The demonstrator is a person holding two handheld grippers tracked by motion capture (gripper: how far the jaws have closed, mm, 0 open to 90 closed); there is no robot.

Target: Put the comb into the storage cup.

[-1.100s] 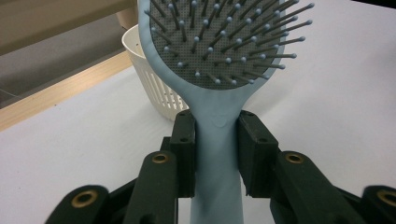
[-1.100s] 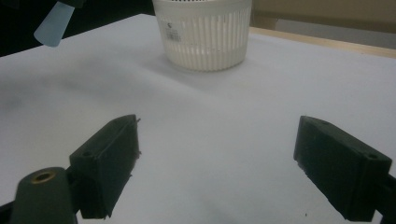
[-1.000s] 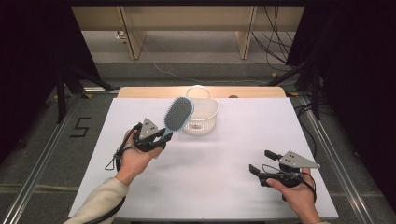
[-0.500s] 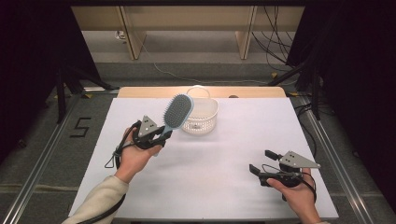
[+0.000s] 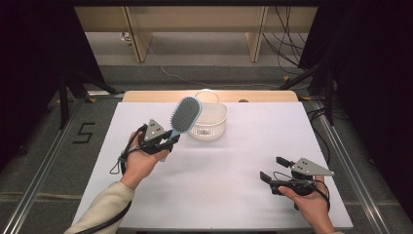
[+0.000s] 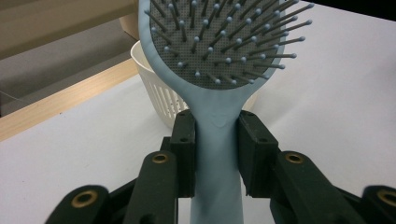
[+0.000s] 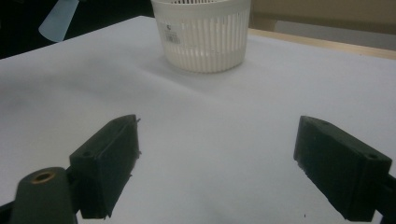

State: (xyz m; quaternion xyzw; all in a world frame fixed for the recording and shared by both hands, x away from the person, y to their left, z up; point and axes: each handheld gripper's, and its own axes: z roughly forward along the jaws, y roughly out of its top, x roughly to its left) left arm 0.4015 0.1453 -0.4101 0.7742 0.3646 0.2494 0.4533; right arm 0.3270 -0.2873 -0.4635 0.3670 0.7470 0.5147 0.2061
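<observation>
A light blue hairbrush [image 5: 184, 117] is held up above the white table, its bristled head raised toward the white slotted basket [image 5: 210, 119]. My left gripper [image 5: 168, 140] is shut on the brush's handle; in the left gripper view both pads press the handle [image 6: 217, 154] just below the head [image 6: 219, 42], with the basket [image 6: 159, 95] behind it. My right gripper [image 5: 273, 168] rests low at the table's front right, open, with nothing between its jaws. In the right gripper view its gripper [image 7: 215, 163] faces the basket [image 7: 203, 35] across bare table.
The white table cover [image 5: 214, 185] ends at a wooden strip [image 5: 160, 96] along the far edge. Metal rails [image 5: 48, 161] run along both sides of the table. Cables [image 5: 287, 39] lie on the floor beyond.
</observation>
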